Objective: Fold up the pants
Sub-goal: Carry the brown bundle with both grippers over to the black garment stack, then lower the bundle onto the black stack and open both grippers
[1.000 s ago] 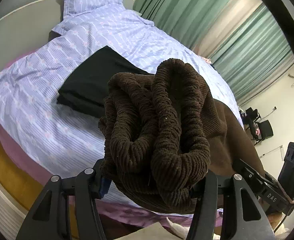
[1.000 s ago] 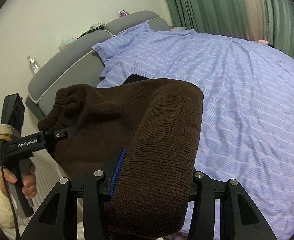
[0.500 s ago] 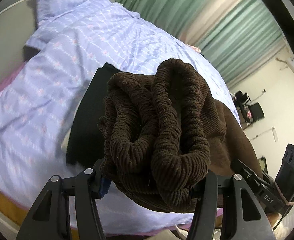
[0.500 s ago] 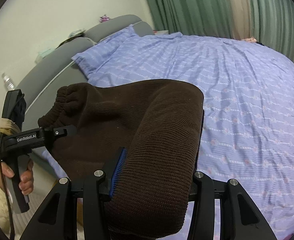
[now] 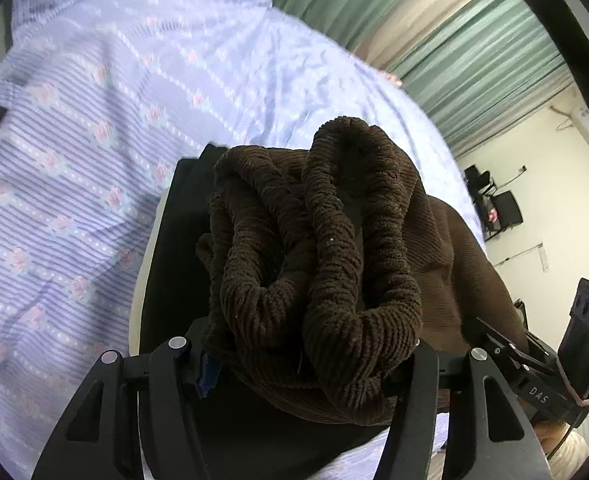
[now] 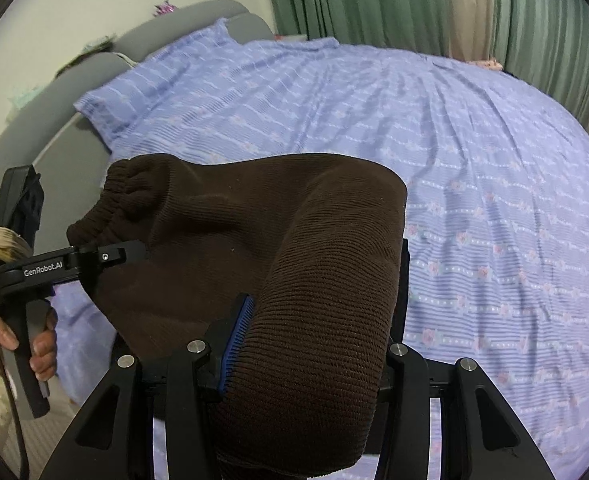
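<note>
From where I stand, the left gripper (image 5: 310, 360) is clamped on the bunched elastic waistband of the brown corduroy pants (image 5: 318, 248), the ribbed cloth piling up between its jaws and spilling toward twelve o'clock in its camera. Under that bundle, at about seven to nine o'clock of it, lies a black folded garment (image 5: 174, 280) on the lilac flowered bedsheet (image 5: 74, 140); the pants hang over it, and I cannot tell whether they touch it.

Moving right, the pants stretch as one thick brown slab between the two tools. The right gripper (image 6: 306, 344) is closed on the other end of that slab, the cloth draped over its jaws and down past six o'clock, with a blue pad (image 6: 238, 332) showing at the left jaw. In that same view the other tool sits at nine o'clock, gripped in the person's hand (image 6: 34, 344), and the grey headboard (image 6: 94, 76) curves at ten o'clock, green curtains (image 6: 414, 4) at twelve.

I judge the folding itself mostly done: the pants look doubled into a compact bundle and are held aloft. What seems left is laying them down, likely on or beside the black garment, letting go and smoothing.
</note>
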Action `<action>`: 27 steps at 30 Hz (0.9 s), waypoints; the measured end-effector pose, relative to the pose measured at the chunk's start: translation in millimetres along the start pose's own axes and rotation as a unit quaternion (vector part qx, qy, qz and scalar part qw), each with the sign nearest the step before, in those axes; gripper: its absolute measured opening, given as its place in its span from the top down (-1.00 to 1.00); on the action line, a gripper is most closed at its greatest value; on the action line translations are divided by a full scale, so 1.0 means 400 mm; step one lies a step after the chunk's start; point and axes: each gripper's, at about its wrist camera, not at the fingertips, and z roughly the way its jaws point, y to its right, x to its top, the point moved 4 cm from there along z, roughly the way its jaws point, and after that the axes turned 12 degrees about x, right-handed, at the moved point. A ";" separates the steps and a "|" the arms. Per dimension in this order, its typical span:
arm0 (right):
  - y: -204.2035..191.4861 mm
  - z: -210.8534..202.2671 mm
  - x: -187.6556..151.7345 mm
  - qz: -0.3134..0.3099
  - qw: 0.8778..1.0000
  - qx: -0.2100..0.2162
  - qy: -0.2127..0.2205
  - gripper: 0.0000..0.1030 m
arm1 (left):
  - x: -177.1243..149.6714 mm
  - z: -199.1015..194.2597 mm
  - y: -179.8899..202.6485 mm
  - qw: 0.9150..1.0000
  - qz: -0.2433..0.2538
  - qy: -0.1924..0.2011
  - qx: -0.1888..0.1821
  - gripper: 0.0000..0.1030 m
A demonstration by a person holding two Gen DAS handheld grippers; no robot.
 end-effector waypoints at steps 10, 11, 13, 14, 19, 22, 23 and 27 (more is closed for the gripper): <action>0.024 0.074 -0.061 0.005 0.999 -0.034 -0.035 -0.01 | -0.032 0.017 0.024 0.975 0.169 0.032 0.143 -0.56; 0.023 0.075 -0.063 0.009 0.999 -0.037 -0.034 -0.05 | -0.035 0.013 0.019 0.974 0.168 0.031 0.147 -0.59; 0.025 0.075 -0.067 0.021 0.998 -0.040 -0.035 -0.26 | -0.037 0.008 0.002 0.975 0.153 0.031 0.157 -0.70; 0.027 0.075 -0.070 0.024 0.998 -0.044 -0.036 -0.31 | -0.040 0.003 -0.008 0.976 0.144 0.029 0.158 -0.74; 0.048 0.047 -0.092 0.047 0.997 -0.049 -0.030 -0.46 | -0.069 -0.017 -0.041 0.984 0.098 0.013 0.151 -0.76; 0.062 0.023 -0.108 0.068 0.997 -0.042 -0.022 -0.47 | -0.081 -0.014 -0.054 0.986 0.081 0.008 0.148 -0.76; 0.064 0.016 -0.114 0.070 0.996 -0.044 -0.020 -0.47 | -0.084 -0.015 -0.055 0.986 0.077 0.007 0.150 -0.76; 0.058 0.005 -0.130 0.068 0.996 -0.050 -0.021 -0.47 | -0.082 -0.012 -0.056 0.985 0.064 0.001 0.162 -0.79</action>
